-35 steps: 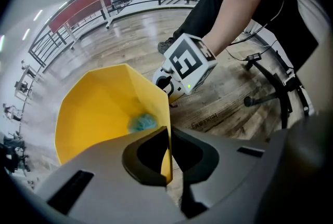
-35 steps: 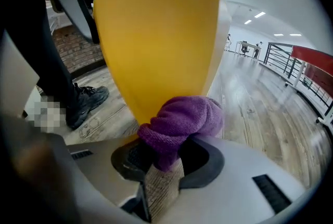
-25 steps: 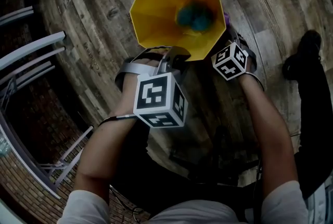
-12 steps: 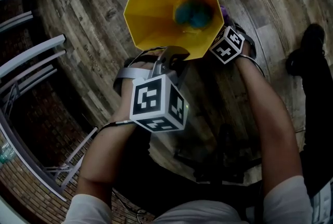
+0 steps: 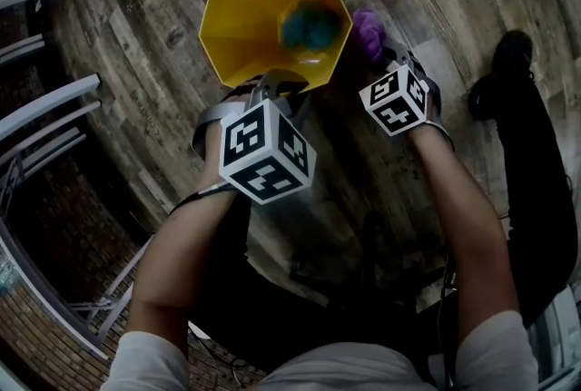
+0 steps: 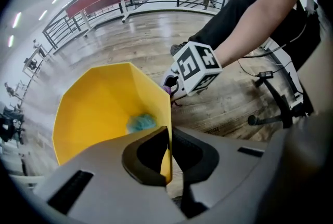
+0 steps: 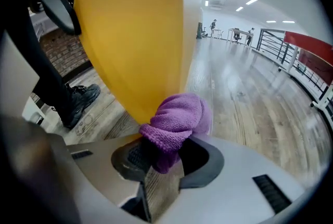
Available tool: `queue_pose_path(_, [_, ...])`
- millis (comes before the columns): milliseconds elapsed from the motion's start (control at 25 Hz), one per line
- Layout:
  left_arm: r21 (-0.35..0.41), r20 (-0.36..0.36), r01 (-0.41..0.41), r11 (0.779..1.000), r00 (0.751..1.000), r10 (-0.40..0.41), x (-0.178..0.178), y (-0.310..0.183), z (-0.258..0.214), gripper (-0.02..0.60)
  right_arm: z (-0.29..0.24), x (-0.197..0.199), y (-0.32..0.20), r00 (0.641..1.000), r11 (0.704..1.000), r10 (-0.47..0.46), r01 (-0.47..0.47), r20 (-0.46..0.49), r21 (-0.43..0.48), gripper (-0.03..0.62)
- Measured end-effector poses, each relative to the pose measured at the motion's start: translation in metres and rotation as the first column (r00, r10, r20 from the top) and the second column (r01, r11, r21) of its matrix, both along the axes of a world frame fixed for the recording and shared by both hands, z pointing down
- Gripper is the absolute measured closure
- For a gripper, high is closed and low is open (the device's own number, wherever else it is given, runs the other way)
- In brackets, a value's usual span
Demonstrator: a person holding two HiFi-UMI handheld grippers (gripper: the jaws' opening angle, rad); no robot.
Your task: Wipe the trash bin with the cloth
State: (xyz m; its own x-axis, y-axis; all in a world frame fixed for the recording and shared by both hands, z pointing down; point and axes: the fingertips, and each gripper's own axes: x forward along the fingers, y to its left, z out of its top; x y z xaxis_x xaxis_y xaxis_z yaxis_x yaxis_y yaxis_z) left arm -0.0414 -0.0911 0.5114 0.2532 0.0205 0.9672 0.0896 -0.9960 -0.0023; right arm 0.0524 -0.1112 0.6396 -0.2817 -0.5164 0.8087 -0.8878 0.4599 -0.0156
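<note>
Seemingly mid-task: a yellow trash bin (image 5: 245, 26) stands on the wood floor (image 5: 136, 35), its near rim pinched in the left gripper (image 6: 166, 155). The right gripper (image 7: 158, 158) clamps a bunched purple cloth (image 7: 177, 119) at the bin's outer wall. Most surfaces probably remain unwiped; a teal lump (image 5: 309, 24) lies inside.

- The left tool (image 6: 168, 147) had its jaws clamped on the near wall of the yellow bin (image 6: 99, 108).
- A teal lump (image 6: 140, 122) lay inside.
- The right tool (image 6: 178, 83), with a purple cloth (image 6: 167, 89) at its tip, hung just beyond the bin, over the wooden floor (image 6: 229, 106).
</note>
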Motion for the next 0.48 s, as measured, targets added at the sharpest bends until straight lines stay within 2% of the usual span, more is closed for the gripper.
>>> queue_pose_path(200, [-0.028,0.001,0.111,0.993,0.994,-0.111,0.014,-0.005,0.004,0.569,-0.048,0.020,0.008,0.999,0.996,0.053,-0.054,0.011,0.072,0.477])
queue_pose_path(480, [-0.025,0.009,0.237,0.971,0.971,-0.237,0.024,-0.015,0.006,0.569,-0.126,0.012,0.003,0.995,0.971,0.083,-0.091,0.046,0.221,0.477])
